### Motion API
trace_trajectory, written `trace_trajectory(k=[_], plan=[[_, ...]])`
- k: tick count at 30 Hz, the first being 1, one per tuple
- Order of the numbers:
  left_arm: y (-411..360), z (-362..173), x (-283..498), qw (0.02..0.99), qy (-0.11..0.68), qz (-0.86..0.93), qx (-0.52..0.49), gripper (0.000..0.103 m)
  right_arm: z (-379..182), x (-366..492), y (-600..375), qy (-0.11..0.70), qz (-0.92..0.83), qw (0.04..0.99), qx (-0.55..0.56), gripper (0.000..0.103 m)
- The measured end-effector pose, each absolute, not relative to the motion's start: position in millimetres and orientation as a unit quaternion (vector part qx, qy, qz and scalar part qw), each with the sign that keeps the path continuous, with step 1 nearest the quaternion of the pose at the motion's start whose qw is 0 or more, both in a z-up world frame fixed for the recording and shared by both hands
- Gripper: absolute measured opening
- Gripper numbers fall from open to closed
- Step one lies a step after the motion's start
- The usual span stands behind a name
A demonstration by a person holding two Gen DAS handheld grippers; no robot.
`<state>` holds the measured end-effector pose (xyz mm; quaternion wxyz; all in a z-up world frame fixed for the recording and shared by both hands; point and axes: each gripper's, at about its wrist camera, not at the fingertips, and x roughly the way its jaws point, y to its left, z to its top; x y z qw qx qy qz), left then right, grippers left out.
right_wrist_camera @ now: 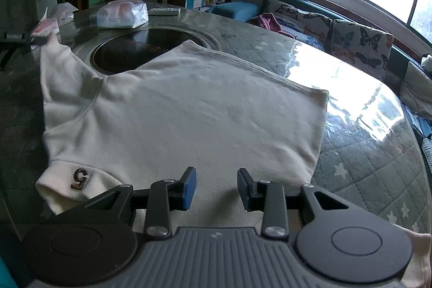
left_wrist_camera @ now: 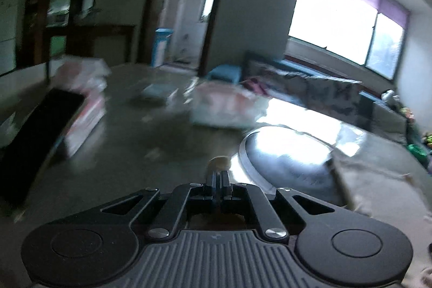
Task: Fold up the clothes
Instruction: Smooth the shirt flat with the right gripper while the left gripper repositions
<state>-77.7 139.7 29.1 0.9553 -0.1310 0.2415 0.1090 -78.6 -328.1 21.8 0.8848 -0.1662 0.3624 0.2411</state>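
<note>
A cream sweatshirt [right_wrist_camera: 189, 112] lies spread flat on the round table [right_wrist_camera: 364, 161], and it shows as a pale blur [left_wrist_camera: 378, 180] in the left wrist view. One cuff with a brown "5" patch [right_wrist_camera: 79, 177] rests at the near left. The other sleeve [right_wrist_camera: 56, 64] stretches away to a raised tip at the far left. My right gripper [right_wrist_camera: 216, 188] hovers open just over the near hem, with nothing between its blue pads. My left gripper [left_wrist_camera: 218, 180] is shut, and a small tan bit of the sleeve tip [left_wrist_camera: 218, 162] sticks out past its fingers. That view is motion-blurred.
A dark round plate [right_wrist_camera: 145, 50] is set into the table's middle, partly under the sweatshirt. Tissue packs [right_wrist_camera: 122, 14] and a pink packet [right_wrist_camera: 44, 29] sit at the far edge. A butterfly-print sofa [right_wrist_camera: 351, 37] runs along the window. A black slab [left_wrist_camera: 35, 139] leans at the left.
</note>
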Motion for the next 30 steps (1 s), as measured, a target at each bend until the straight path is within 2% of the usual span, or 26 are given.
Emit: trace_trajectory(k=[9,12,18,25,30], plan=[[140.6,27.6,-89.8,0.944,0.258,0.15,-0.141,0.005,22.5,-80.7,-323.6,0.362,0.249,0.881,-0.175,0.034],[123.1,35.3,-91.3,0.953,0.252,0.105,-0.13,0.005,22.5,-81.5,-322.7,0.361,0.25,0.881,-0.175,0.038],[94.5,29.6,-74.9,0.956,0.272,0.041,-0.102,0.006,22.6,-83.0,-322.0,0.359,0.251,0.881,-0.176,0.038],[118.9,9.9,-65.4,0.951,0.287,0.107,-0.05,0.005,21.5,-83.4,-324.4,0.359,0.252,0.882,-0.172,0.041],[115.5,20.7,-62.9,0.945,0.3,0.116,-0.059,0.005,22.1,-84.2,-325.1,0.356,0.252,0.883,-0.171,0.042]])
